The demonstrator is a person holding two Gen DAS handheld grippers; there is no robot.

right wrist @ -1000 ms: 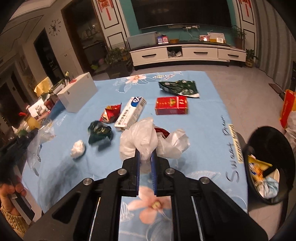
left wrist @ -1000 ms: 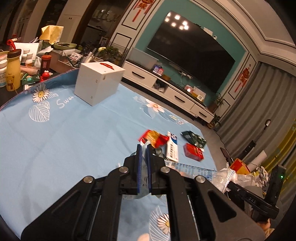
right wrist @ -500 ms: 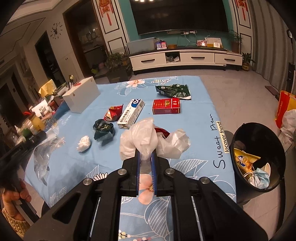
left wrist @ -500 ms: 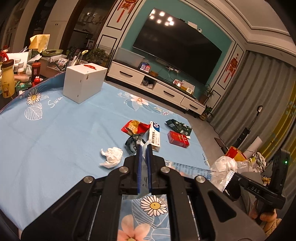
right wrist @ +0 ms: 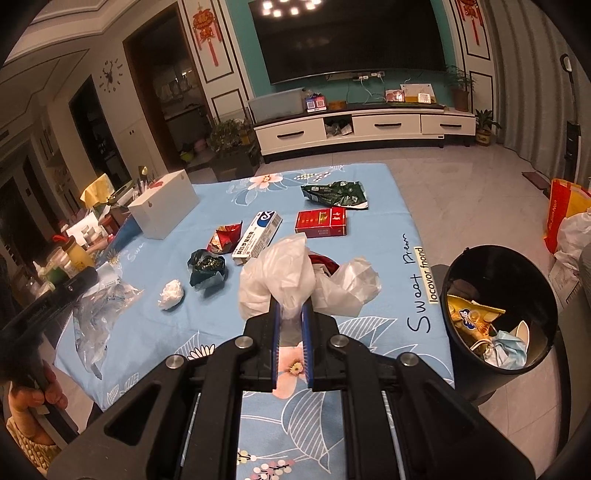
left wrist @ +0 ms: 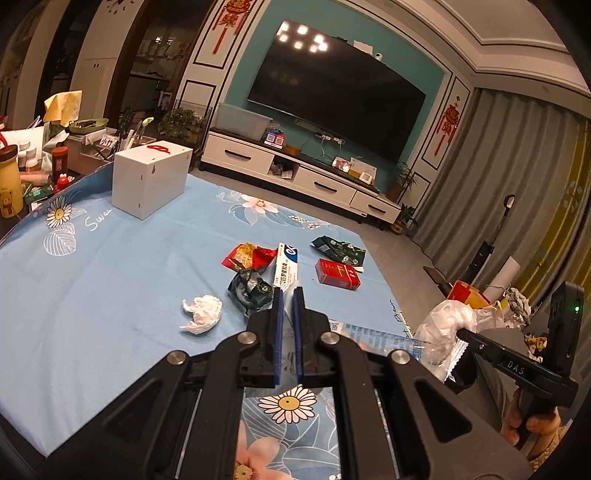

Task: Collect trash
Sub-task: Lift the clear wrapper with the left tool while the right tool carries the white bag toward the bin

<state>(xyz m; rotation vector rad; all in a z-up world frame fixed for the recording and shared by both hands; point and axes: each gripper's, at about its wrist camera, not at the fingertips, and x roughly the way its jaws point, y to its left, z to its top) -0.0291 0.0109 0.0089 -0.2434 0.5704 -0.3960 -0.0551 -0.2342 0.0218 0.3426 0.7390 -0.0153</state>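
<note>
Reading "Sweet Dream" and "locovor fnond" on the tablecloth edge — "DAS" showing on the right gripper body.

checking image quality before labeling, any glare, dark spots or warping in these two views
Left wrist view: ceiling lights glare on the TV, black corner vignette, fisheye bends the curtains; table trash sharp. Right wrist view: same glare on the TV, dim left doorway, white plastic bag bright but readable.
</note>
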